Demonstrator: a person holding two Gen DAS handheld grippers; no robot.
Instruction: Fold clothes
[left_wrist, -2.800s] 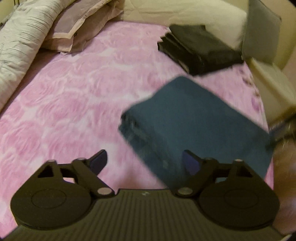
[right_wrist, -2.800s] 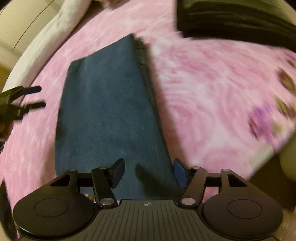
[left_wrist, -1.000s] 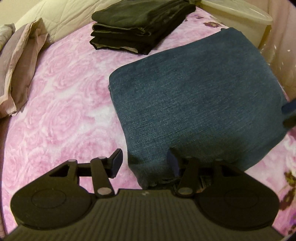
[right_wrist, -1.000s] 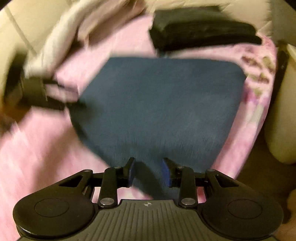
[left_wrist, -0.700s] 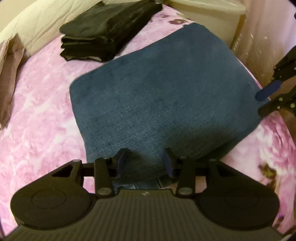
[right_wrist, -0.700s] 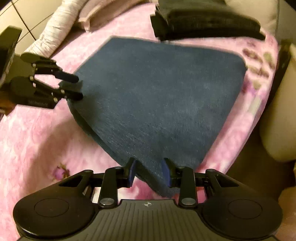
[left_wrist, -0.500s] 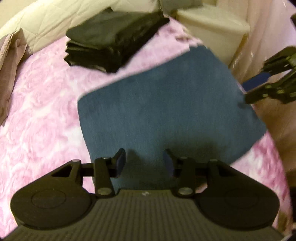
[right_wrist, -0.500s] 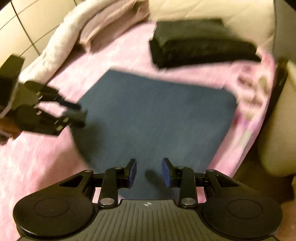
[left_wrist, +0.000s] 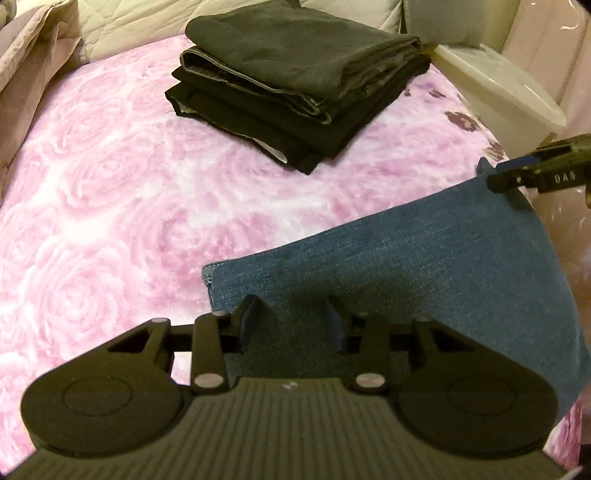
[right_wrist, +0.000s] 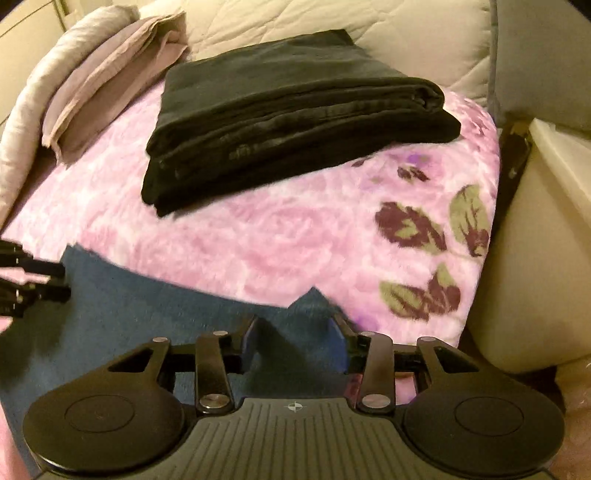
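1. Between the blue pads of the left tool lies the near edge of the folded blue denim garment; the fingers stand partly apart with cloth running through the gap, and whether they actually pinch it cannot be told.
2. At the right tool the picture is much the same: its fingers are partly apart, a raised corner of the denim garment sits between them, and a firm grip cannot be confirmed.
3. Seen from the left wrist, the right tool reaches in from the right and meets the garment's far right corner, which is lifted above the bedspread.
4. Seen from the right wrist, the left tool enters from the left edge at the garment's left end.
5. Under the denim spreads a pink rose-patterned blanket covering the bed, with dark purple flowers and green leaves printed toward its right edge.
6. Farther away, well apart from the denim, sits a stack of folded black clothes on the blanket.
7. Far left of the stack lie folded pale mauve bedding and a grey-white quilt.
8. Beside the bed on the right stands a cream plastic bin with a lid.
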